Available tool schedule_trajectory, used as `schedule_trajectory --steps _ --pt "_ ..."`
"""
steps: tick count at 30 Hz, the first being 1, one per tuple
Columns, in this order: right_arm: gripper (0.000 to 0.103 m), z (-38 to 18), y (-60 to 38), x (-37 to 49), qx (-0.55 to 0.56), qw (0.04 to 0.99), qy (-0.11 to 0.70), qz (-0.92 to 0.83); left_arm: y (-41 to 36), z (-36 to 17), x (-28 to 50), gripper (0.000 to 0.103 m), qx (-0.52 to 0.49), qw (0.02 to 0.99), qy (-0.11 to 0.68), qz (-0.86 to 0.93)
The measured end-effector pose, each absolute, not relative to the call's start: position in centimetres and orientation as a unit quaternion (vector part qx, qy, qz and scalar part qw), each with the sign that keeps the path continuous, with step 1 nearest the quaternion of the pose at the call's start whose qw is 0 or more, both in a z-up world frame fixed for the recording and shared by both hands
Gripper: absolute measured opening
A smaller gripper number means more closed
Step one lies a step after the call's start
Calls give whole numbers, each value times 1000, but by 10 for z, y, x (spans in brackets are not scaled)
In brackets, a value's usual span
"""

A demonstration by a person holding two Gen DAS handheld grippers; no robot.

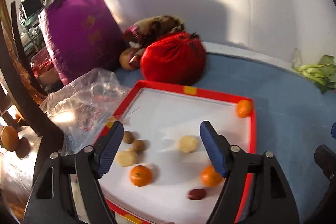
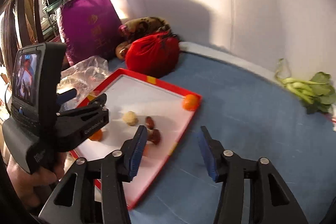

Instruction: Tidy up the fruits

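A red-rimmed white tray (image 1: 190,90) lies on a blue cloth. On it are three oranges (image 1: 140,175) (image 1: 210,176) (image 1: 244,108), two pale lumpy fruits (image 1: 188,143) (image 1: 126,158), two small brown fruits (image 1: 128,137) (image 1: 139,145) and a dark red date (image 1: 196,194). My left gripper (image 1: 162,127) hangs open over the tray's near half, nothing between its blue pads. In the right wrist view my right gripper (image 2: 173,129) is open over the tray's (image 2: 153,79) right rim, just short of two dates (image 2: 155,135). The left gripper (image 2: 88,96), held by a hand, covers the tray's left part.
A red drawstring bag (image 1: 173,60) and a purple cushion (image 1: 82,35) stand behind the tray, with a crumpled clear plastic bag (image 1: 84,102) to its left. Green leafy vegetables (image 2: 310,91) lie at the far right on the blue cloth (image 2: 252,119). A brown round fruit (image 1: 9,138) sits at the left edge.
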State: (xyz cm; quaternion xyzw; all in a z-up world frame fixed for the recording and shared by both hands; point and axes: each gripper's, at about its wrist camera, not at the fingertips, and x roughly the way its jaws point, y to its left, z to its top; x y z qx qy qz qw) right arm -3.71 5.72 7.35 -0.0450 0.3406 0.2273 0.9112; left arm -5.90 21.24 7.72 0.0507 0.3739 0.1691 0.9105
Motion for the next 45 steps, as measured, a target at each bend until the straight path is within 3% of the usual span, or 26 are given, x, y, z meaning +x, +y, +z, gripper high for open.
schedule_trajectory --steps 7,13,23,30,45 --pt "66 80 -89 -74 -67 942 321 75 90 92 -64 85 59 931 357 55" --pt "68 59 -160 -71 -7 937 348 18 23 89 -61 86 88 930 355 -19" --pt "69 18 -169 -41 32 934 356 11 20 71 -52 86 104 931 348 -38" --pt "71 24 -164 -50 38 942 333 11 12 56 -47 86 132 922 363 -26" --pt "71 13 -175 -42 56 931 361 8 -5 49 -44 86 123 913 386 -49"
